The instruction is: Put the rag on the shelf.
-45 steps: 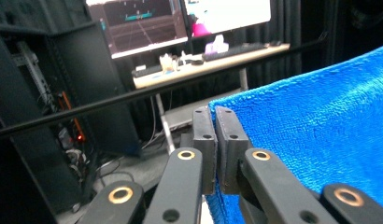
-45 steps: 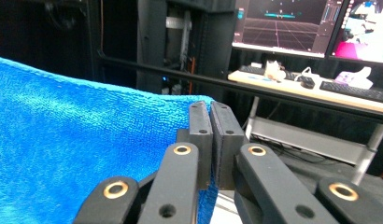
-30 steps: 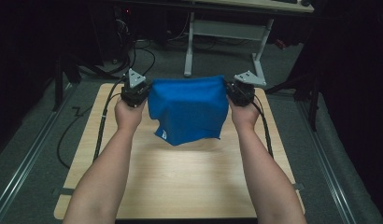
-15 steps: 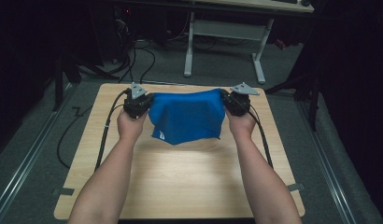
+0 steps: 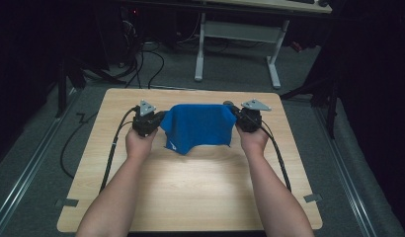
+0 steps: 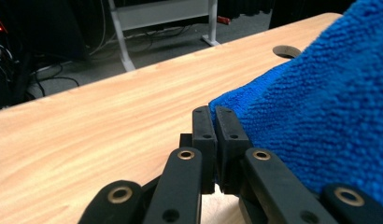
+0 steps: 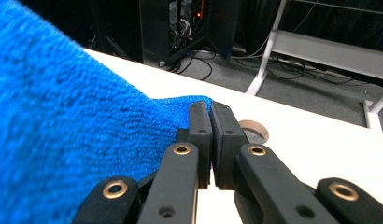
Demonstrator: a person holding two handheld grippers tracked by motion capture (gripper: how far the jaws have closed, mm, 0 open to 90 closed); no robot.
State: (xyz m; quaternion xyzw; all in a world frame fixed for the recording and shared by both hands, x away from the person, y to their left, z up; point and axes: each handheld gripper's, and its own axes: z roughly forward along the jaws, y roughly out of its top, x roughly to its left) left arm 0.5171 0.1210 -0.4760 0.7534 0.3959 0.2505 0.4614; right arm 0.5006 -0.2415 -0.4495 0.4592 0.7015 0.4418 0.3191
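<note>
Both grippers have travelled toward 12 o'clock and come down since the earlier frames, carrying the blue cloth from mid-table to the far half of the wooden table.

1. Gripper state. The left gripper has its jaws pressed together on the cloth's corner at 9 o'clock; in the left gripper view the terry edge enters between the closed jaws. The right gripper is likewise clamped on the corner at 3 o'clock.

2. Cloth position. The cloth is stretched between the two grippers, its top edge taut and its lower part draping toward 6 o'clock, where the hem appears to meet the tabletop. A small white label shows near the lower corner at 7 o'clock.

3. Handling. Judged from its looped pile and drape, the cloth is light, soft and limp, not fragile. It will sag wherever unsupported, so corners or hems are the proper grip points. The pile should resist slipping.

4. Clearance. The table's far edge lies just beyond the grippers at 12 o'clock. A round cable hole sits near the right gripper. Ample bare surface lies toward 6 o'clock for spreading or folding
</note>
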